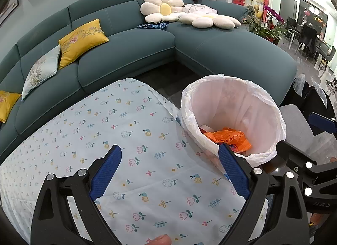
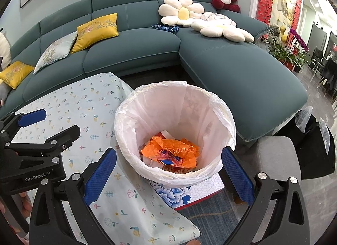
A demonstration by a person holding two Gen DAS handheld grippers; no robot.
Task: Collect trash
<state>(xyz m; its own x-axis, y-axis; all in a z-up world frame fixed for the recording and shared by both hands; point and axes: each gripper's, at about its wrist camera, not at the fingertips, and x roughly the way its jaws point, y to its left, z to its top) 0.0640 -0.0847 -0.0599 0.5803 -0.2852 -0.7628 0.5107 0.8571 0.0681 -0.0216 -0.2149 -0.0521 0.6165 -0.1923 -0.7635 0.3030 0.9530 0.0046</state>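
Note:
A trash bin (image 1: 271,118) lined with a white plastic bag stands beside the table; it also shows in the right wrist view (image 2: 210,105). Inside it lies a crumpled orange plastic bag (image 1: 227,136) (image 2: 174,152) with other white scraps. My left gripper (image 1: 170,158) is open and empty above the table with the floral cloth (image 1: 105,131), left of the bin. My right gripper (image 2: 168,160) is open and empty above the near rim of the bin. The left gripper also shows at the left of the right wrist view (image 2: 48,124).
A teal corner sofa (image 2: 137,49) with yellow and pale cushions, flower pillows and a red plush bear stands behind. A grey stool (image 2: 273,158) stands right of the bin. A blue-and-white patterned box (image 2: 189,192) lies under the bin. Potted plants stand far right.

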